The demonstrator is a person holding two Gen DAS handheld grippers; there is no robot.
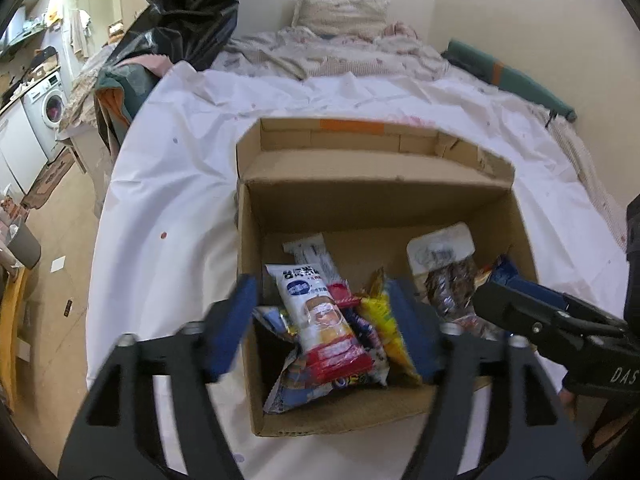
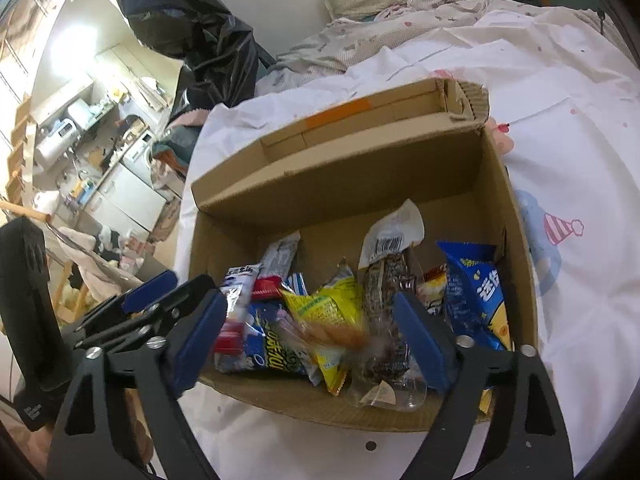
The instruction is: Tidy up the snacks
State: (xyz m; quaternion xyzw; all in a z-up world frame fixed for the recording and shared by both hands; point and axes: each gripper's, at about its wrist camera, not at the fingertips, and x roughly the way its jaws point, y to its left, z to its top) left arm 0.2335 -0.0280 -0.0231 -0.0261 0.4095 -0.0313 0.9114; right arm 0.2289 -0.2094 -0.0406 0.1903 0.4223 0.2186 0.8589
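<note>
- We see an open cardboard box (image 1: pixel 376 200) sitting on a bed covered by a white sheet (image 1: pixel 180 168), with both grippers poised over the box's near edge.
- Our left gripper (image 1: pixel 326 328) has its blue-padded fingers spread wide; nothing is pinched between them.
- Below that gap, inside the box, lies a white bread packet (image 1: pixel 320 320) with a red band, resting on top of other snack packets.
- Beside it, toward the right, lies a yellow packet (image 1: pixel 384 320), and further right a clear packet of dark snacks (image 1: pixel 448 276) with a white label leans toward the back of the box.
- Our right gripper (image 2: pixel 316 332) is also spread wide, with nothing pressed between its pads.
- In the right wrist view a blurred orange-brown snack (image 2: pixel 340 336) sits in the gap between the pads, over the yellow packet (image 2: pixel 328 308); we cannot tell whether it touches anything.
- A blue packet (image 2: pixel 476 296) stands against the right wall of the box (image 2: pixel 492 184).
- The back flap of the box stands up, with a strip of orange tape (image 2: pixel 340 114) on it.
- At the head of the bed lie a rumpled quilt (image 1: pixel 332 54) and a pillow (image 1: pixel 340 12).
- A black plastic bag (image 1: pixel 188 12) hangs left of the bed, and a washing machine (image 1: pixel 48 108) stands in the room beyond.
</note>
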